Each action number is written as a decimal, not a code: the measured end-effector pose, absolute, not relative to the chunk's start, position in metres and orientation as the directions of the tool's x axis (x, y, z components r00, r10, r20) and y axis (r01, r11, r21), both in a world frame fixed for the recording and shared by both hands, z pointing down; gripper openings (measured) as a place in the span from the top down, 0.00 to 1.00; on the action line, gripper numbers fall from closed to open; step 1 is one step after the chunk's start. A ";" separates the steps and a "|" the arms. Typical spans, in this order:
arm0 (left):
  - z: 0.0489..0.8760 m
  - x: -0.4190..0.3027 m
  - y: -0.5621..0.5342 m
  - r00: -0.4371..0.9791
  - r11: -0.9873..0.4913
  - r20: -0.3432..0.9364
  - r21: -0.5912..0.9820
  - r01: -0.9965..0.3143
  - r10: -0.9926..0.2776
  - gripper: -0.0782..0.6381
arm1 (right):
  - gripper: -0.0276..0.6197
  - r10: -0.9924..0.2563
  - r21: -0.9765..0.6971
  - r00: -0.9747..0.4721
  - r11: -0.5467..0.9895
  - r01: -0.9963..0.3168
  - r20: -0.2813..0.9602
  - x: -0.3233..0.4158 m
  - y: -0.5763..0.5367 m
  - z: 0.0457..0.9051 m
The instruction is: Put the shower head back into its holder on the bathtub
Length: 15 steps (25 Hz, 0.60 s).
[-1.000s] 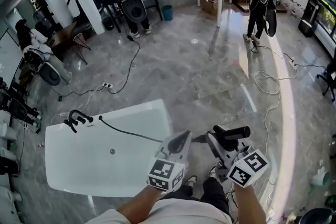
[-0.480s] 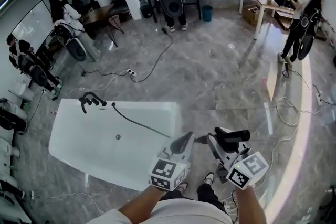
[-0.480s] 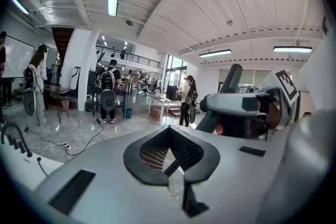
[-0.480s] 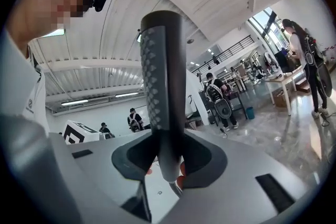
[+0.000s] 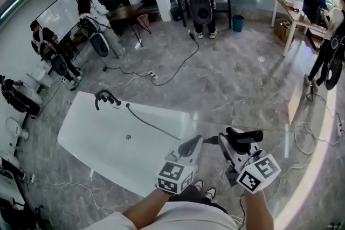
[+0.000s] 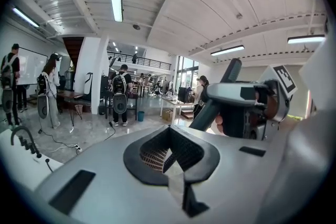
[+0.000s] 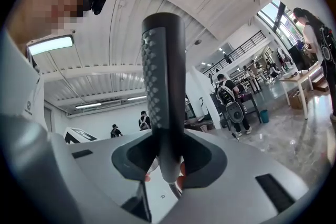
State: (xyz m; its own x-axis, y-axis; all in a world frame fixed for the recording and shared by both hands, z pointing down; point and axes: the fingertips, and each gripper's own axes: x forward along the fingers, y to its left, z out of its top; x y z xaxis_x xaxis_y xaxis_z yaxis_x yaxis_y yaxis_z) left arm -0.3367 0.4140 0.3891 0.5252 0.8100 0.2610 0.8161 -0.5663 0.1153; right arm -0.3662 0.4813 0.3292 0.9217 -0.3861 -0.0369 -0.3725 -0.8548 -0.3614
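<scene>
The shower head (image 5: 247,136), a black, stick-like handle with a diamond-patterned grip, sits crosswise in the right claw (image 5: 228,141), which is clamped on it. In the right gripper view the handle (image 7: 163,86) rises straight up out of the dark pads of that claw (image 7: 167,168), which press on its lower end. A thin dark hose (image 5: 156,126) runs from the handle back across the white bathtub (image 5: 97,143) to its far end. There a black curved tap fitting (image 5: 106,97) stands on the rim, well apart from the shower head. The left claw (image 5: 195,142) is pressed together with nothing in it. In its own view the ribbed pads of this claw (image 6: 167,157) meet in a V. Both forearms reach forward from the bottom of the head view. The two grippers are side by side, pointing away from the person. They are over the glossy grey marbled floor (image 5: 232,78), just beside the tub's near corner. The gripper bodies are smooth grey plastic, and each has a black-and-white marker cube at its rear.
</scene>
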 end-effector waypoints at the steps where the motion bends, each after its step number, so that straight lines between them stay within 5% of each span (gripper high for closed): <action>1: 0.389 -0.332 0.418 0.531 -0.572 0.258 0.114 0.813 0.807 0.88 | 0.75 -0.393 -0.362 0.919 -0.851 -0.380 -0.040 -0.361 0.485 0.329; 15: 0.393 -0.182 0.461 0.596 -0.630 0.222 0.138 0.764 0.772 0.88 | 0.75 -0.475 -0.333 0.880 -0.827 -0.453 -0.017 -0.209 0.527 0.326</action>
